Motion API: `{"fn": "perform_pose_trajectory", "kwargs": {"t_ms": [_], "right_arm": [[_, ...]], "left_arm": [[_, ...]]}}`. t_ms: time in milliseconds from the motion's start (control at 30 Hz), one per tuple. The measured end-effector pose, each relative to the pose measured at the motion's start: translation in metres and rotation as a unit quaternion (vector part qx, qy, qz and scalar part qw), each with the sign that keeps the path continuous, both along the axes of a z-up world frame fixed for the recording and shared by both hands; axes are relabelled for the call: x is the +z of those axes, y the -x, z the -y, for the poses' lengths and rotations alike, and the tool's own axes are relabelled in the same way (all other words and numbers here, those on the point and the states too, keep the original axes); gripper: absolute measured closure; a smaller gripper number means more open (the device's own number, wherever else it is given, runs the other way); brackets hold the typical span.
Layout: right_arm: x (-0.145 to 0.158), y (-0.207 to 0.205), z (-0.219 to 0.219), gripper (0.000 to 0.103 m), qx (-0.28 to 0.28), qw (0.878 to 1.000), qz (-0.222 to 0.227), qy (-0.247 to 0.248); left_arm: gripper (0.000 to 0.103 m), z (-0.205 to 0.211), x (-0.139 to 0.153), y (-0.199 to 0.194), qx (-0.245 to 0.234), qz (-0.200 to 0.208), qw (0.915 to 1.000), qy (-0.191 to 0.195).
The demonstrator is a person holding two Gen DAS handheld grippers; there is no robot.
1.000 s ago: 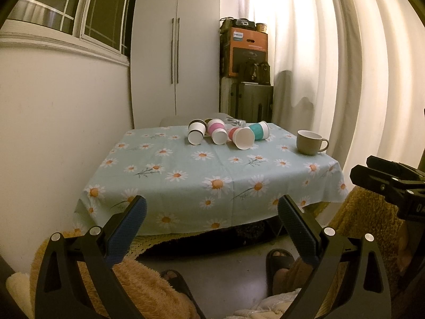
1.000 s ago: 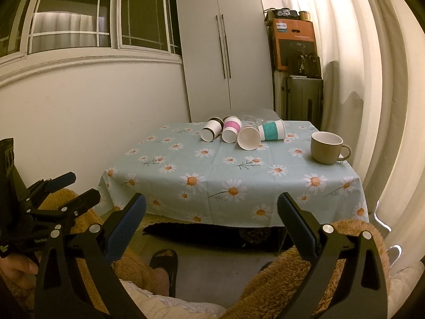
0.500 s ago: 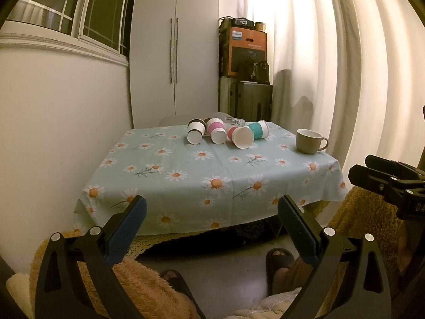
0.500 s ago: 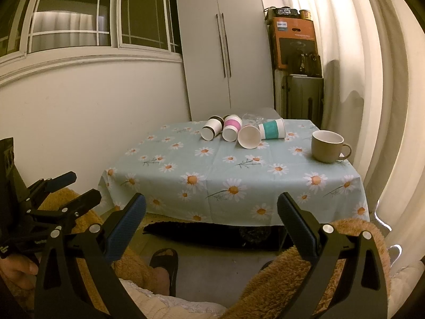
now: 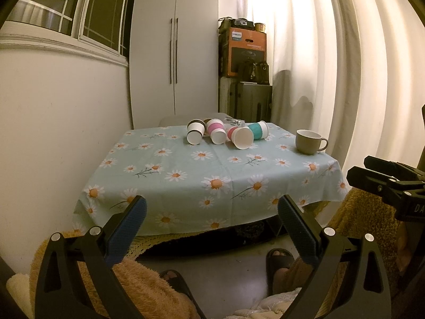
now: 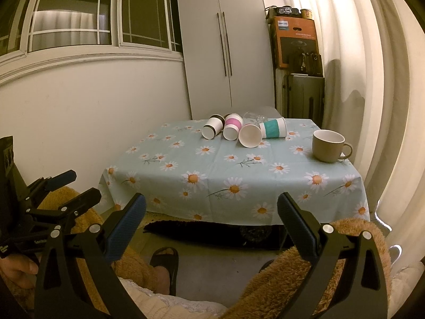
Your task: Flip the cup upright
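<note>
We hold both grippers low and well back from the tabletop (image 5: 212, 175), over our lap and the floor. The left gripper (image 5: 212, 214) has its jaws spread wide with nothing between them, and the right gripper (image 6: 211, 212) is the same: jaws wide apart, empty. In the left wrist view the right gripper shows at the right edge; in the right wrist view the left gripper shows at the lower left, with our hand (image 6: 18, 271) below it.

The tabletop wears a pale blue cloth printed with daisies. At its far side four paper cups lie tipped over in a loose cluster: a brown cup (image 5: 195, 133) at the left, a pink cup (image 5: 216, 132) just beside it, a red cup (image 5: 240, 137) with its open mouth facing us, and a teal cup (image 5: 259, 130) behind the red one, its mouth to the right. The red and teal cups look to be touching. Something clear, perhaps glass (image 6: 255, 118), lies behind the cluster; we cannot tell what it is.

A mug (image 5: 309, 142) stands upright near the right edge, apart from the cups, handle to the right.

Behind the tabletop stand a white wardrobe (image 5: 175, 53) and an orange box (image 5: 245, 50) on a dark cabinet, with curtains (image 5: 345, 66) along the right.
</note>
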State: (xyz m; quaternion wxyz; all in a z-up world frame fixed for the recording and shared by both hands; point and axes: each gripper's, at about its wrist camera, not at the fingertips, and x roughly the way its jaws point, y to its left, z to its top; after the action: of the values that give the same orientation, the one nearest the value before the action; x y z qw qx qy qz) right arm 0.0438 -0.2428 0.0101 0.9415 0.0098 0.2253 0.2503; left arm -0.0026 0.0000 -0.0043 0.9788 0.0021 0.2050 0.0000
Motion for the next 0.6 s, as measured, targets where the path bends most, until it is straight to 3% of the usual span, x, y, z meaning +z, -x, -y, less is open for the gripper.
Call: {"fn": "perform_pose_trajectory", "kwargs": {"t_ms": [400,600], "right_arm": [[-0.001,-0.005,-0.01,0.005,0.022,1.0,-0.02,0.005],[0.009,-0.025,-0.008,0.005,0.053,0.996,-0.053,-0.044]], "left_arm": [[0.007,0.002,0.002,-0.004,0.004,-0.018,0.9998,0.003],[0.007,-0.007,0.02,-0.022,-0.013,-0.027,0.9994,0.017]]}}
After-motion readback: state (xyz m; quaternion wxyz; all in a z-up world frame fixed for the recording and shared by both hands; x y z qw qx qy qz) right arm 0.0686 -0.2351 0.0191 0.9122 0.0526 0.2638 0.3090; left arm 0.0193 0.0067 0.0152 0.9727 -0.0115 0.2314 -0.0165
